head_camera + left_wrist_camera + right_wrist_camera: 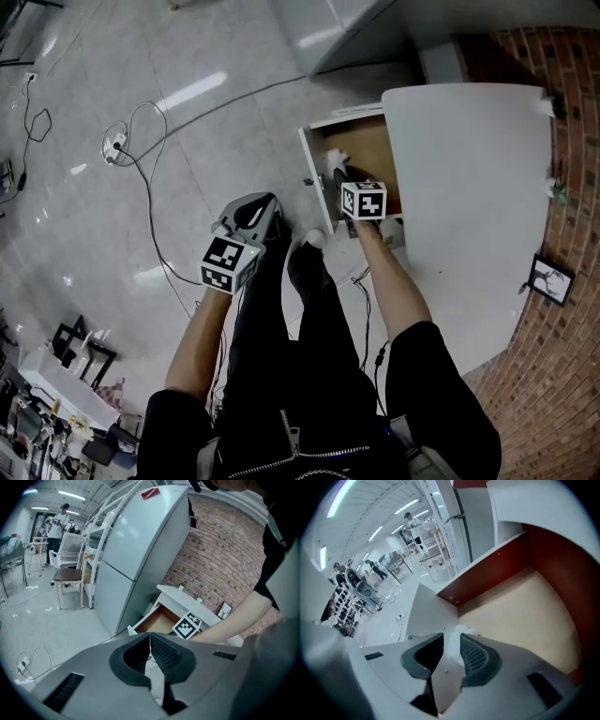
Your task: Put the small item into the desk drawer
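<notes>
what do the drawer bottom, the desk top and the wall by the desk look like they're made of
Drawer bottom: pale tan board, matte, probably wood or laminate; flat even colour. Desk top: smooth white, likely painted or laminated board; faint sheen. Wall: red brick, rough; mortar lines show.

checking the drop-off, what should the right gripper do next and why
Probably ease the right gripper down a little and open it: the small white item sits between its jaws, right over the open drawer and its bare wooden floor, so letting go there should land it inside.
</notes>
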Tool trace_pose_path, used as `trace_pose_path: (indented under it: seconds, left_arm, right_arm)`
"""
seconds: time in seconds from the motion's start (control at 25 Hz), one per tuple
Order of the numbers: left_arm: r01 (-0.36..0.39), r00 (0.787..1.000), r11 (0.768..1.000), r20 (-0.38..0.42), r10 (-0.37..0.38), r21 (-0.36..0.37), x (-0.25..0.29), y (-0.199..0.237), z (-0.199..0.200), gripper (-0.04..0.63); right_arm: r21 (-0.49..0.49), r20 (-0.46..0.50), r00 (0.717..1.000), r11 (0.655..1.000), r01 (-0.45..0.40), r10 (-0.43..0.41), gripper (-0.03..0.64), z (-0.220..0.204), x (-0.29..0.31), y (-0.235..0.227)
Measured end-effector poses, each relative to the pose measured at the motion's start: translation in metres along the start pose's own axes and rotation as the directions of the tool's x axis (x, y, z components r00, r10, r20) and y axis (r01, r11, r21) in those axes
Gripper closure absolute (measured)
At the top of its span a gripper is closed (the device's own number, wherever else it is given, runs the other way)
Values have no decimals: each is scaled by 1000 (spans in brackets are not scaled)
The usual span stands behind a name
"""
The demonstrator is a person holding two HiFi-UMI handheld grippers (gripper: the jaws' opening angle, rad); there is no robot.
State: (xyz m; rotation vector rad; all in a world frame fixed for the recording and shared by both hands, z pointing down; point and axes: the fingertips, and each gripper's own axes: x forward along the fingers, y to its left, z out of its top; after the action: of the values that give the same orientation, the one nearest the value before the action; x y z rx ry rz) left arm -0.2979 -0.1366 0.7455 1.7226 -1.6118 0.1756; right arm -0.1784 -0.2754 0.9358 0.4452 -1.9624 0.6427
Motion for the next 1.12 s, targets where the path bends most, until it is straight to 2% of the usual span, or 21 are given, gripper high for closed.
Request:
trace_pose_path:
  seconds: [0.28, 0.44, 0.68, 0.88, 1.12]
  left_arm:
    - [-1, 1000, 1000, 31, 0, 25, -21, -23, 39, 574]
    - [-10, 998, 999, 56, 8, 47, -31, -34, 61, 574]
    - [-4, 997, 995, 74, -4, 102, -40, -59, 88, 574]
    - [2, 993, 988, 112, -20, 156, -52, -83, 122, 574]
    - [-14, 984, 972, 175, -28, 234, -76, -109, 166, 574]
  right_arm:
    - [-78, 34, 999, 997, 0, 3, 609, 1, -68, 34]
    - [-98, 64, 998, 995, -11, 17, 609, 2, -105, 51]
    - [-148, 178, 983, 989, -9, 36, 611, 18, -168, 69]
    - [-144, 305, 952, 989, 22, 23, 612, 50, -228, 70]
    - [-137, 455, 890, 990, 42, 25, 612, 86, -298, 76]
